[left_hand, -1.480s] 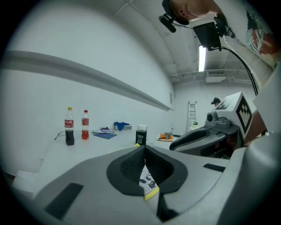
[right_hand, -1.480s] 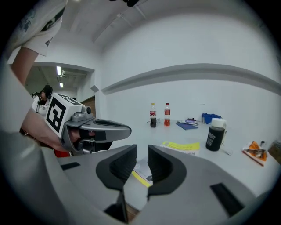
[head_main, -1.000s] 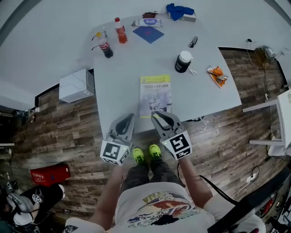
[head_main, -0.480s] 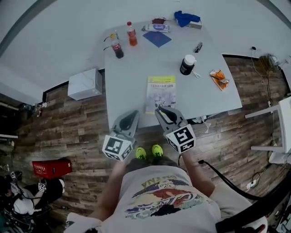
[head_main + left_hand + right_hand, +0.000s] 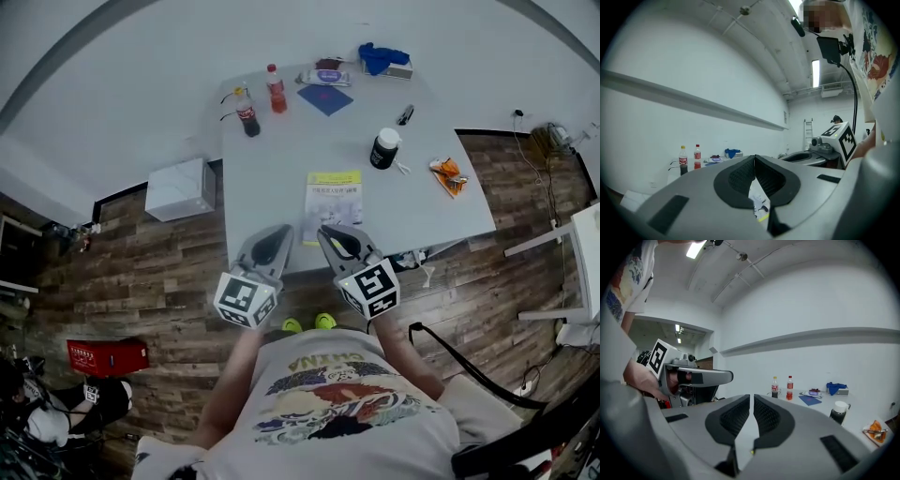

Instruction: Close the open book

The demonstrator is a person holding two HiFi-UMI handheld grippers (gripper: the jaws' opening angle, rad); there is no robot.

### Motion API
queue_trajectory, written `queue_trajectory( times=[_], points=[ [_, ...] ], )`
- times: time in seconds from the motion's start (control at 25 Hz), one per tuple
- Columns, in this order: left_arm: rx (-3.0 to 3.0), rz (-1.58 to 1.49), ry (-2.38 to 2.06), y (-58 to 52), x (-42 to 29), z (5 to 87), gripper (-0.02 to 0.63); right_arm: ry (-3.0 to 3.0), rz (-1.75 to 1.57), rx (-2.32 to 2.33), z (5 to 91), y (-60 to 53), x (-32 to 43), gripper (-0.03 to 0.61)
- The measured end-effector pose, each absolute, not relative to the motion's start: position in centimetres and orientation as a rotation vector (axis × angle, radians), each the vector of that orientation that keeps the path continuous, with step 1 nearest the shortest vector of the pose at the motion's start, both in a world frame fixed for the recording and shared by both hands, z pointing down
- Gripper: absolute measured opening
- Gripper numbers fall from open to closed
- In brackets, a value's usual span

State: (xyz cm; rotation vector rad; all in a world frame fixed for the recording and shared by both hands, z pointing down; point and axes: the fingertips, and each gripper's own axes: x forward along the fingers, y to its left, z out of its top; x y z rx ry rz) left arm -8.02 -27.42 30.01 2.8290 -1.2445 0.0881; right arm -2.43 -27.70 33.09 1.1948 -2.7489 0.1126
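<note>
left tool (image 5: 282, 230): clenched, empty | right tool (image 5: 324, 231): just closed, empty | book (image 5: 334, 195): shut, untouched on table (image 5: 281, 159)

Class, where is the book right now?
Head view: the book lies at the near edge of the table, just beyond the right gripper, short of the white-lidded jar.
</note>
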Motion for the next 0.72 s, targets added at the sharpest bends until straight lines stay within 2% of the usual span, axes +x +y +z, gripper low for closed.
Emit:
queue_trajectory(
  times=[0.72],
  points=[
    [2.858,0.088,-1.214,-27.7,-7.6,29.2,0.012,-2.759,0.087,1.250,31.7,-28.6,-2.4,0.040]
  ],
)
